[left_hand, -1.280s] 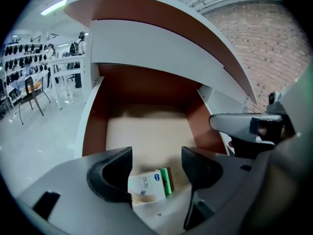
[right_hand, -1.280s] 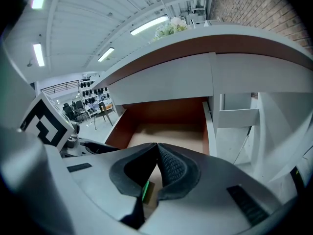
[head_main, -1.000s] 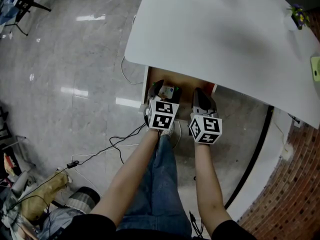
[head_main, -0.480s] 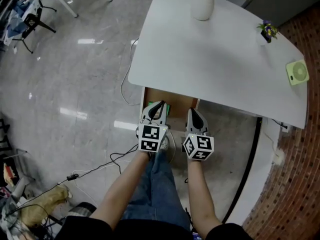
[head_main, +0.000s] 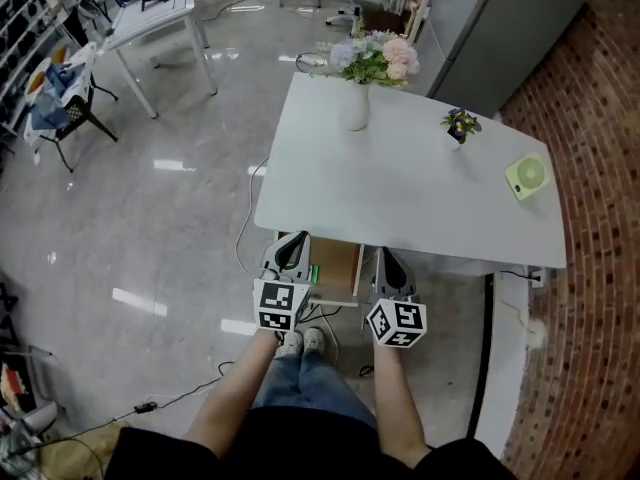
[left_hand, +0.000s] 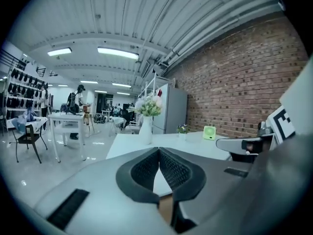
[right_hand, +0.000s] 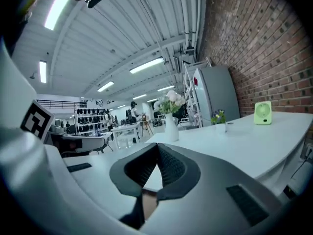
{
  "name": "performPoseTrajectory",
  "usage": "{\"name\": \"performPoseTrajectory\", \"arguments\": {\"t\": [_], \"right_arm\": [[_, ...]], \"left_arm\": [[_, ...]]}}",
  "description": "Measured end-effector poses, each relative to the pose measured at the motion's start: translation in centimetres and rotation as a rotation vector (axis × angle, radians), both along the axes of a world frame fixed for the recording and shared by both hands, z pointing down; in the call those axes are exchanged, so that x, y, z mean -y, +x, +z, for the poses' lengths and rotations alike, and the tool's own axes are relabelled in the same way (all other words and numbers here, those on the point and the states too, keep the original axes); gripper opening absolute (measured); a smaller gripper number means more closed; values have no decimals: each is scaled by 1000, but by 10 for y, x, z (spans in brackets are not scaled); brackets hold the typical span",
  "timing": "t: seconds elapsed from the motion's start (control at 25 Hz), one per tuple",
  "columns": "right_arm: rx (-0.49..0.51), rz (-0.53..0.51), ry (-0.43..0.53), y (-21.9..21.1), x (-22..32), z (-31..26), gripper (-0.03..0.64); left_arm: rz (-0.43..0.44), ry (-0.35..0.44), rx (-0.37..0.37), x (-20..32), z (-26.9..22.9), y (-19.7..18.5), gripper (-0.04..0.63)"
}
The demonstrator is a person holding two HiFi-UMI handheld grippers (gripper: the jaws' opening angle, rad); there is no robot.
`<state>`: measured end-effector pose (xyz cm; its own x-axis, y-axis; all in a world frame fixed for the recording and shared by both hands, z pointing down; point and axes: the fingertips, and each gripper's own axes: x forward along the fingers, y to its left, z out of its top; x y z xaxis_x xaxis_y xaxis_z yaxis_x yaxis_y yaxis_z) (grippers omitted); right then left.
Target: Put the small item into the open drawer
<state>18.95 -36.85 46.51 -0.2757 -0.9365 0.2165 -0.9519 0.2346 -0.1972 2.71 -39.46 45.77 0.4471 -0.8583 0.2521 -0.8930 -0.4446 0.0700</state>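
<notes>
The open wooden drawer [head_main: 338, 266] sticks out from under the near edge of the white table [head_main: 420, 203]. A small green item [head_main: 313, 274] lies at its left side. My left gripper [head_main: 291, 252] hangs over the drawer's left edge and my right gripper [head_main: 390, 268] over its right edge. In the left gripper view the left gripper [left_hand: 159, 152] has its pads together; its jaws have just been closing with nothing between them. The right gripper [right_hand: 157, 147] is shut and empty too. Both point out across the tabletop.
On the table stand a white vase of flowers [head_main: 357, 108], a small potted plant [head_main: 458, 126] and a green fan [head_main: 526, 176]. A brick wall [head_main: 600, 168] runs along the right. Cables [head_main: 250, 258] lie on the glossy floor to the left. Another table [head_main: 150, 13] stands far left.
Both grippers have risen from down at the drawer to tabletop height. The left jaws, open beside the item earlier, are shut now. The whole table has come into the head view.
</notes>
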Motion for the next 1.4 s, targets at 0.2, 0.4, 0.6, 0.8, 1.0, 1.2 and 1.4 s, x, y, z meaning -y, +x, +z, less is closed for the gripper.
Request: {"name": "performPoseTrajectory", "arguments": {"t": [0.2,0.4,0.6,0.8,1.0,1.2,1.4], "right_arm": [[-18,15,117,16,-5,-69,2],[-26,23,204,24,-9,-113,2],[-39,23,269,25,-6,-142,2],[-39,38,266,27,-6,-141,1],[-58,57,252,27,-1,-140,0],[-65,60,244,24,0,-137,0],[-72,61,236,23,2,-136,0]], "left_arm": [[-1,114,-4,4,-69,1,21],[-4,204,-9,6,-118,2,21],[-3,255,-14,8,-143,4,21],[6,254,-10,7,-143,3,21],[16,245,-7,9,-138,2,21],[21,235,-8,9,-133,0,21],[21,224,-14,12,-129,-2,21]]}}
